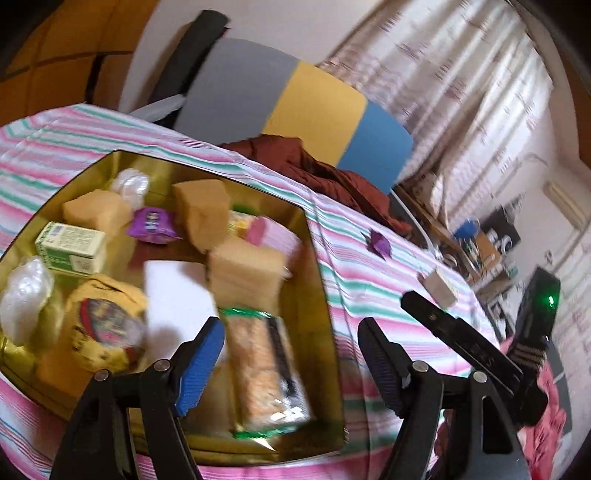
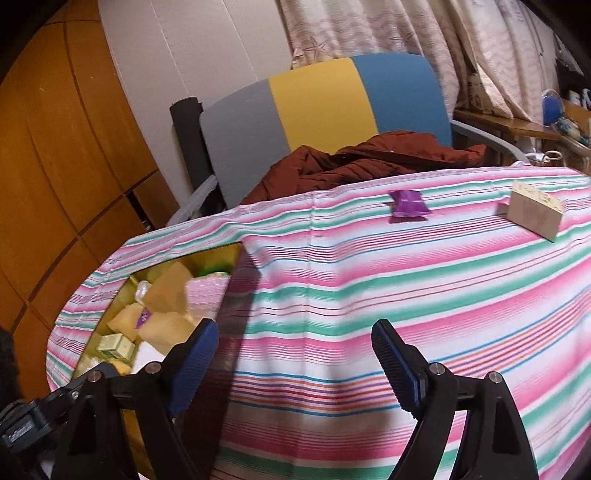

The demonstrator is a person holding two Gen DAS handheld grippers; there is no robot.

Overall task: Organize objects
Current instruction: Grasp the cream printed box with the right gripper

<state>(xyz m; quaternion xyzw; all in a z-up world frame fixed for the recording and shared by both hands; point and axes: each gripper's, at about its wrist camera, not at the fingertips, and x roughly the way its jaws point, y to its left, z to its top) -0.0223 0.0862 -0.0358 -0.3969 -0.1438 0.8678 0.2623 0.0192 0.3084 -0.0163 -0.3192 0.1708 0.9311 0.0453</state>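
A gold tin (image 1: 325, 295) sits on the striped tablecloth (image 1: 369, 288) and holds several items: sponge-like tan blocks, a green box (image 1: 72, 251), a purple packet (image 1: 151, 225), a cracker pack (image 1: 262, 369) and a yellow pouch (image 1: 103, 325). My left gripper (image 1: 291, 365) is open and empty above the tin's near right corner. My right gripper (image 2: 295, 365) is open and empty over the cloth, right of the tin (image 2: 236, 254). A purple packet (image 2: 408, 205) and a small beige box (image 2: 535, 214) lie on the cloth at the far right; both show in the left view, the packet (image 1: 378, 242) and the box (image 1: 439, 290).
A grey, yellow and blue chair (image 2: 325, 107) with a brown jacket (image 2: 362, 158) stands behind the table. Wooden panels (image 2: 55, 147) are at the left, curtains (image 2: 369, 29) behind. The right gripper's body (image 1: 480, 347) shows in the left view.
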